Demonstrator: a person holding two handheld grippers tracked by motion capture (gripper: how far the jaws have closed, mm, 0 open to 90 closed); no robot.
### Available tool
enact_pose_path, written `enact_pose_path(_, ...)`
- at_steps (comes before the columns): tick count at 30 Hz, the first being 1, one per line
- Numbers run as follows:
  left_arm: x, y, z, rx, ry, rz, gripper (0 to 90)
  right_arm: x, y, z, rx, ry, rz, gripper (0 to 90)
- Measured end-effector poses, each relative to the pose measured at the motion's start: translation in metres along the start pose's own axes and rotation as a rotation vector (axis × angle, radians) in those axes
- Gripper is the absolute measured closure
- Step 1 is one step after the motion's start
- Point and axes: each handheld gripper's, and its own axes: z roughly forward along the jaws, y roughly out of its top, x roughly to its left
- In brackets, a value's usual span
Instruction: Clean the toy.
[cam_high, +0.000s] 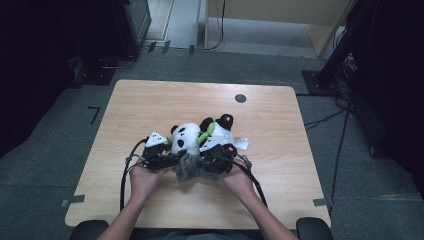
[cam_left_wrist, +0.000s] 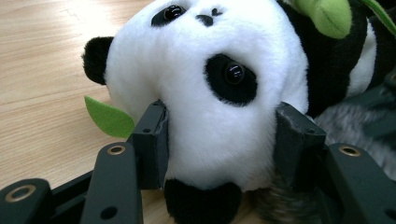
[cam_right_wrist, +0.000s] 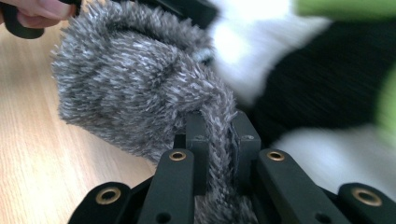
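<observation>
Plush panda (cam_left_wrist: 219, 93), soft white/black pile, round head: clamped betw. left gripper (cam_left_wrist: 219, 135) pads, on wood-grain table (cam_high: 150, 100). Fuzzy grey knit cloth (cam_right_wrist: 140, 84), shaggy: edge pinched in right gripper (cam_right_wrist: 219, 135), jaws narrow, beside panda.

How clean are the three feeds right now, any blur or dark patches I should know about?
High view: table evenly lit, surroundings dark. Left gripper view: sharp on the panda squeezed between its jaws, no glare. Right gripper view: grey fuzzy cloth pinched in its jaws is crisp, but the panda behind it is blurred.
</observation>
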Motion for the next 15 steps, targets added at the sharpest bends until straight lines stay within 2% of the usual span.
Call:
enact_pose_path(4, 0.0, 0.0, 0.0, 0.0, 0.0, -0.001, 44.3, -0.006, -0.007, -0.01, -0.014, -0.01, 0.02, 82.2)
enact_pose_path(10, 0.002, 0.001, 0.0, 0.003, -0.011, -0.004, 44.3, -0.007, -0.015, -0.022, -0.018, -0.033, 0.009, 82.3)
enact_pose_path(15, 0.003, 0.002, 0.0, 0.01, -0.011, -0.003, 44.5, -0.013, -0.025, -0.039, -0.037, -0.058, 0.049, 82.2)
